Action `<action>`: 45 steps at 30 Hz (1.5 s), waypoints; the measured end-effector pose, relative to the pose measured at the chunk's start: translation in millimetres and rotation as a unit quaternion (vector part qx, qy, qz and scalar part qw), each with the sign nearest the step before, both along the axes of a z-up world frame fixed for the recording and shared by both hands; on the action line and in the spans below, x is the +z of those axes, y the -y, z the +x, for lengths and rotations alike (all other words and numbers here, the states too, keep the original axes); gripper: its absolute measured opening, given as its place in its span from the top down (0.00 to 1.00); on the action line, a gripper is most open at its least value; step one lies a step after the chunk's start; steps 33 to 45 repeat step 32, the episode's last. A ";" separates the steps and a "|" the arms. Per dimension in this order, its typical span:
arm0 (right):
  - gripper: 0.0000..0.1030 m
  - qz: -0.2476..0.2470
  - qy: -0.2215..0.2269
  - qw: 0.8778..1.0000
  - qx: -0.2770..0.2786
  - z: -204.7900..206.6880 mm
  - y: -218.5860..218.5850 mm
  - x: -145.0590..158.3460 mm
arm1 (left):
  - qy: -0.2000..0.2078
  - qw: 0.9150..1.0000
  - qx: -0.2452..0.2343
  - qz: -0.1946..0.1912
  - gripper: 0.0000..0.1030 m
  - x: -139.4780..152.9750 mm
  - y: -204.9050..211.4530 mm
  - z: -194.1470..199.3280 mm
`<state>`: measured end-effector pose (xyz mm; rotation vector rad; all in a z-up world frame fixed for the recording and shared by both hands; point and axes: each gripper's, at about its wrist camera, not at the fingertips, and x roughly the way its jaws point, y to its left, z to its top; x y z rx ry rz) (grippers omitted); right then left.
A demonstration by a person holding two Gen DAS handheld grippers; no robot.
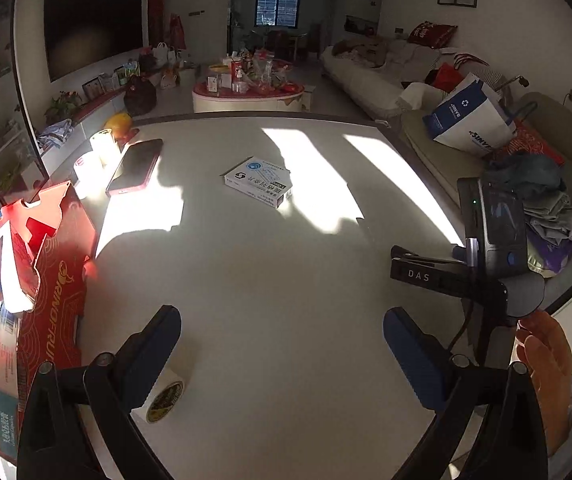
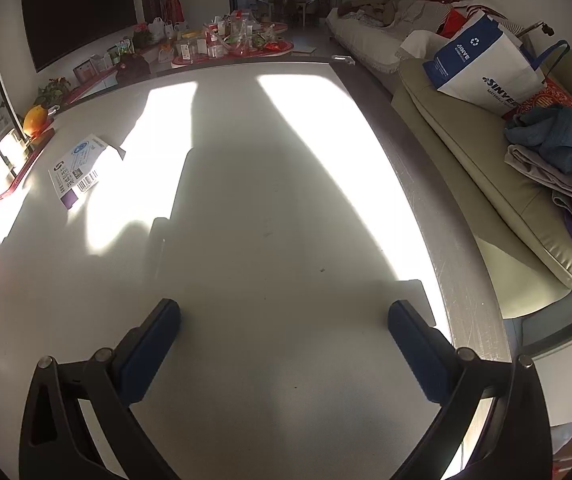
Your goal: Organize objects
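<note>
White surface point(image 1: 286, 264) fills both views, sun patches across it. Red fruit carton point(image 1: 46, 280) stands open at its left edge. Medicine box point(image 1: 260, 180) lies flat mid-surface, ahead of the left gripper point(image 1: 282, 344) and slightly left of its centreline, long axis running diagonally across the fingers' line. In the right wrist view the same box point(image 2: 80, 170) sits far off to the left, so the left gripper looks nearer. Phone point(image 1: 136, 166) lies beyond the carton, tape roll point(image 1: 164, 398) just beside the left finger point(image 1: 154, 354). Left fingers wide, nothing between. Right gripper point(image 2: 284, 344) fingers wide, empty, over bare surface
</note>
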<state>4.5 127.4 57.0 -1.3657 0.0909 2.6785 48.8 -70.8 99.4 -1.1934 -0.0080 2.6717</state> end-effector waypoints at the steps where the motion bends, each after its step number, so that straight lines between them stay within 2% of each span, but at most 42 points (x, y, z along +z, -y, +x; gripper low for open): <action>1: 0.00 0.000 0.000 1.000 0.000 0.1 0.1 0.1 | 0.004 1.000 -0.003 0.008 0.00 -1.7 0.4 -0.3; 3: 0.00 0.000 0.000 1.000 0.000 0.2 0.1 0.4 | 0.023 0.998 -0.017 0.056 0.00 -6.6 2.4 -1.9; 4: 0.00 0.000 0.000 1.000 0.000 0.1 0.1 0.0 | 0.037 0.993 -0.032 0.106 0.00 -8.4 3.5 -0.7; 6: 0.00 0.000 0.000 1.000 0.000 0.1 0.2 0.0 | 0.054 0.969 -0.068 0.229 0.00 -9.2 9.0 5.6; 7: 0.00 0.000 0.000 1.000 0.000 0.4 0.3 0.6 | 0.053 0.958 -0.077 0.272 0.00 -7.7 12.3 9.9; 8: 0.00 0.000 0.000 1.000 0.000 0.4 0.3 0.6 | 0.038 0.954 -0.075 0.287 0.00 -2.7 14.5 16.1; 9: 0.00 0.000 0.000 1.000 0.000 0.3 0.3 0.3 | 0.015 0.959 -0.065 0.276 0.00 3.7 15.7 22.4; 10: 0.00 0.000 0.000 1.000 0.000 0.4 0.4 0.6 | -0.004 0.968 -0.055 0.246 0.00 10.9 14.9 27.3; 12: 0.00 0.000 0.000 1.000 0.000 0.3 0.4 0.3 | -0.043 0.986 -0.009 0.160 0.00 25.7 10.4 35.9; 13: 0.00 0.000 0.000 1.000 0.000 0.4 0.4 0.6 | -0.066 0.991 0.021 0.118 0.00 32.3 8.6 40.7; 14: 0.00 0.000 0.000 1.000 0.000 0.1 0.4 0.0 | -0.097 0.991 0.060 0.075 0.00 39.2 8.1 46.7; 15: 0.00 0.000 0.000 1.000 0.000 0.3 0.4 0.3 | -0.128 0.986 0.095 0.044 0.00 45.1 7.2 53.6; 16: 0.00 0.000 0.000 1.000 0.000 0.1 0.4 0.0 | -0.165 0.978 0.127 0.019 0.00 50.7 5.6 62.9; 17: 0.00 0.000 0.000 1.000 0.000 0.1 0.4 0.0 | -0.189 0.972 0.143 0.004 0.00 55.4 4.4 69.8; 18: 0.00 0.000 0.000 1.000 0.000 0.3 0.5 0.2 | -0.194 0.971 0.140 -0.005 0.00 58.7 1.8 72.8; 21: 0.00 0.000 0.000 1.000 0.000 0.1 0.4 -0.1 | -0.179 0.979 0.095 -0.024 0.00 61.4 -6.0 73.4; 23: 0.00 0.000 0.000 1.000 0.000 0.4 0.5 0.5 | -0.174 0.981 0.080 -0.025 0.00 61.1 -6.3 74.5; 28: 0.00 0.000 0.000 1.000 0.000 0.4 0.6 0.5 | -0.159 0.984 0.086 0.010 0.00 58.5 1.8 76.9; 32: 0.00 0.000 0.000 1.000 0.000 0.4 0.6 0.4 | -0.132 0.986 0.097 0.010 0.00 50.8 1.1 72.9; 45: 0.00 0.000 0.000 1.000 0.000 0.4 0.6 0.4 | -0.132 0.986 0.097 0.010 0.00 50.8 1.1 72.9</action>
